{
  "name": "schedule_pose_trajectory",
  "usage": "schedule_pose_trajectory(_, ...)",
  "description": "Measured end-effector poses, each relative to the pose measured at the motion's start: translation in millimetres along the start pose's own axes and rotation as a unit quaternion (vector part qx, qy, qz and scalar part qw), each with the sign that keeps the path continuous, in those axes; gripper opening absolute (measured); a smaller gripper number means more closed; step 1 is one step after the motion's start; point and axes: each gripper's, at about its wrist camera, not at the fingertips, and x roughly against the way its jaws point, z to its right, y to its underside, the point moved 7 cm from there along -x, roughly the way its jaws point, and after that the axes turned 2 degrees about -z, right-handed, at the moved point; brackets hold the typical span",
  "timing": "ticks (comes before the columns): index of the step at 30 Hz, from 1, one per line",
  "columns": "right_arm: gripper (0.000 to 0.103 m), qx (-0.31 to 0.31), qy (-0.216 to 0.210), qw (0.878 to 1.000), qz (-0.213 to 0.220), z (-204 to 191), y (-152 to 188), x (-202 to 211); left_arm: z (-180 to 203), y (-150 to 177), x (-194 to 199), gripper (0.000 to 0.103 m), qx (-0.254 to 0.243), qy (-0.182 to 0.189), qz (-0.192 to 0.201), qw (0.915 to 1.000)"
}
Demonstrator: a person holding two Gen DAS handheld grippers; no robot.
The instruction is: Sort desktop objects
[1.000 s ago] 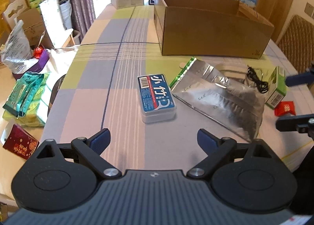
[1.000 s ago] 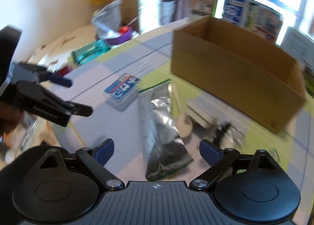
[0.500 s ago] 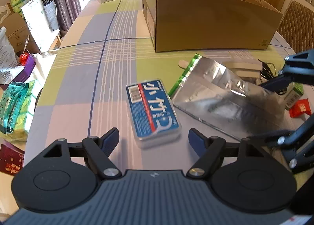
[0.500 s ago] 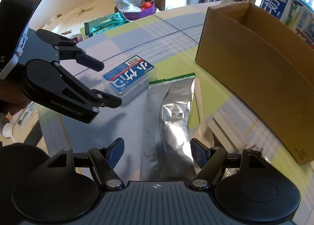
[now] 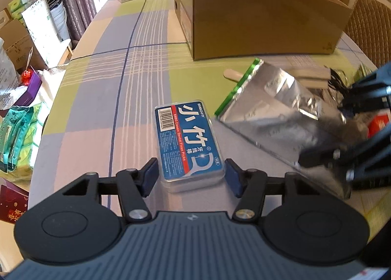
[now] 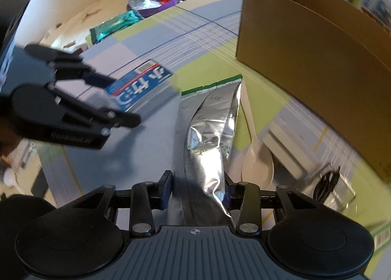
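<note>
Honestly, with my left gripper [image 5: 190, 177] open astride the floss box [image 5: 188, 148] and my right gripper [image 6: 198, 194] barely open around the foil pouch [image 6: 207, 133], both near the cardboard box [image 5: 264, 18], I fear the slick pouch slipping free.

table [image 5: 102, 99] | floss box [image 5: 189, 148] | foil pouch [image 5: 281, 109] | cardboard box [image 5: 256, 18]

Bright daylight pours in from the windows at the far end, blown white there. The crinkled silver foil pouch [image 6: 207, 133] throws hard glare. Fisheye bending curves the brown cardboard box [image 5: 256, 21] and the checked desk [image 5: 102, 89]. In both views the other black claw smears with motion blur.
</note>
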Motion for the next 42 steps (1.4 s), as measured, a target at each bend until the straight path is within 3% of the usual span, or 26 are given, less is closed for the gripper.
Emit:
schedule_pose_trajectory(8,0.036,-0.048,-0.019,0.999,-0.007,1.4,18.3,20.3,11.1,31.6,20.2,0.055,-0.017,0.021,-0.014,0.9995)
schedule_pose_trajectory(13,0.054,-0.065,-0.01,0.998,-0.006,4.5,22.4,16.1,8.8,28.8,19.4,0.066,0.001,0.026,-0.01,0.9996)
schedule_pose_trajectory(19,0.057,-0.063,-0.012,0.998,-0.014,5.1,18.0,1.6,8.4,19.8,7.8,0.068,0.003,0.023,-0.014,0.9996)
schedule_pose_trajectory(24,0.057,-0.053,-0.001,0.998,-0.014,3.1,9.1,-5.2,9.4,17.5,0.2,0.064,0.002,0.014,-0.019,0.9997)
schedule_pose_trajectory(25,0.057,-0.052,0.003,0.999,-0.013,2.6,8.0,-6.7,9.1,16.7,-0.2,0.058,0.003,0.009,-0.017,0.9998)
schedule_pose_trajectory(28,0.052,-0.048,0.018,0.999,-0.01,0.2,7.2,-8.2,6.0,14.3,-0.7,0.055,0.011,0.005,-0.016,0.9998)
schedule_pose_trajectory(33,0.04,-0.052,0.021,0.998,0.002,0.7,9.4,-2.5,6.9,15.5,2.3,0.054,0.006,0.002,-0.013,0.9999)
schedule_pose_trajectory(42,0.039,-0.083,0.012,0.996,0.026,3.8,19.2,24.2,11.5,17.4,17.8,0.054,0.007,0.001,-0.005,1.0)
